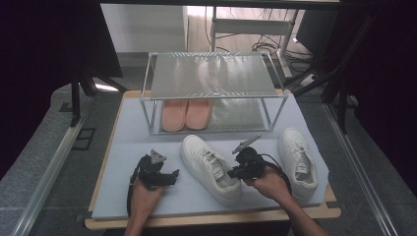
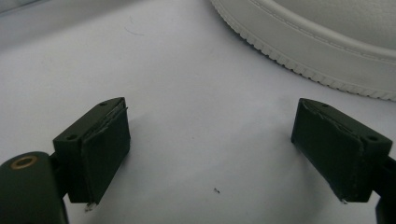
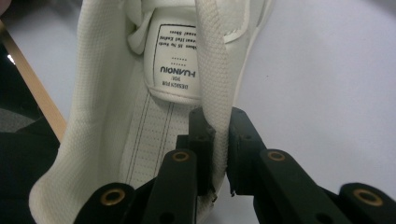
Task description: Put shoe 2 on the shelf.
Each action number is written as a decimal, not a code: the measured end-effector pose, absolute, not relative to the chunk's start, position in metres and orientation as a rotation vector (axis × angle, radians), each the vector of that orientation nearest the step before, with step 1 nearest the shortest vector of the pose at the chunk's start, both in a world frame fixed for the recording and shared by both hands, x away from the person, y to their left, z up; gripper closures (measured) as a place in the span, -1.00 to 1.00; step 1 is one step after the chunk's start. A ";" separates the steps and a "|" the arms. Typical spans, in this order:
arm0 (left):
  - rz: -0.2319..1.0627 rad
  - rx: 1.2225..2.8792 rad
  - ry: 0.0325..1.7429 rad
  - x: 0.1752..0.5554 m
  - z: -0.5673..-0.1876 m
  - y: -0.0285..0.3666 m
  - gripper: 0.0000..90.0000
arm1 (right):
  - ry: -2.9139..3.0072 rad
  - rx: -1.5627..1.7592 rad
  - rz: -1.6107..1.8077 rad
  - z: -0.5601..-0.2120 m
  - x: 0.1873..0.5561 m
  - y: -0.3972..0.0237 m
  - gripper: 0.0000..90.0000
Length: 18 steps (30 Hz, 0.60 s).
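Jaws of the right gripper are pinched on the padded side wall of the white sneaker at its opening, one jaw inside the shoe and the other outside, with the mesh collar squeezed between them. Those of the left gripper stand wide apart over bare mat, holding nothing, the sneaker's ribbed sole edge just beyond them.

That shoe lies near the middle of the pale blue mat, toe pointing away and to the left, just in front of the metal shoe rack. Its mate sits well apart to the right, and pink slippers already occupy the rack's lower shelf.

I judge the sneaker light and fairly stiff in the sole but soft at the collar (the wall visibly folds under the pinch), so it may sag or swing when lifted. Gripping the collar is sensible; the smooth leather-like toe would probably be slippery.

It is plain white with laces, a stitched insole and a printed label under the tongue.
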<state>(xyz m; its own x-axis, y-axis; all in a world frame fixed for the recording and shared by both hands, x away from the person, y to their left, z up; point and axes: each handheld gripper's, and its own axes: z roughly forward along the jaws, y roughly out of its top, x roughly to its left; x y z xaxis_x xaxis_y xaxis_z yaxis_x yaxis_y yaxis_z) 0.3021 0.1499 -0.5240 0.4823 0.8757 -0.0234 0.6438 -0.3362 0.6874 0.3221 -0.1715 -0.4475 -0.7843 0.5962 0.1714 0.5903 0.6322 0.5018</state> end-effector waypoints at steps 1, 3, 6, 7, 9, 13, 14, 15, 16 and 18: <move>0.469 2.092 1.249 0.302 -0.524 0.150 -0.74 | 2.825 1.039 0.869 -0.447 0.323 -0.173 0.85; 0.471 2.096 1.245 0.302 -0.524 0.150 -0.74 | 2.824 1.069 0.895 -0.447 0.325 -0.176 0.86; 0.470 2.095 1.246 0.302 -0.524 0.150 -0.74 | 2.827 1.101 0.937 -0.446 0.328 -0.180 0.86; 0.470 2.095 1.246 0.302 -0.524 0.150 -0.74 | 2.824 1.114 0.950 -0.445 0.329 -0.181 0.86; 0.470 2.095 1.247 0.302 -0.524 0.150 -0.74 | 2.823 1.136 0.979 -0.444 0.331 -0.184 0.86; 0.470 2.100 1.244 0.302 -0.524 0.150 -0.74 | 2.816 1.169 1.013 -0.439 0.333 -0.186 0.87; 0.470 2.100 1.244 0.302 -0.524 0.150 -0.74 | 2.812 1.177 1.024 -0.438 0.333 -0.187 0.87; 0.470 2.097 1.245 0.302 -0.524 0.150 -0.74 | 2.811 1.179 1.029 -0.438 0.333 -0.188 0.87; 0.469 2.094 1.246 0.302 -0.524 0.150 -0.74 | 2.810 1.186 1.040 -0.436 0.334 -0.189 0.87; 0.470 2.094 1.247 0.302 -0.524 0.150 -0.74 | 2.813 1.202 1.058 -0.435 0.335 -0.191 0.87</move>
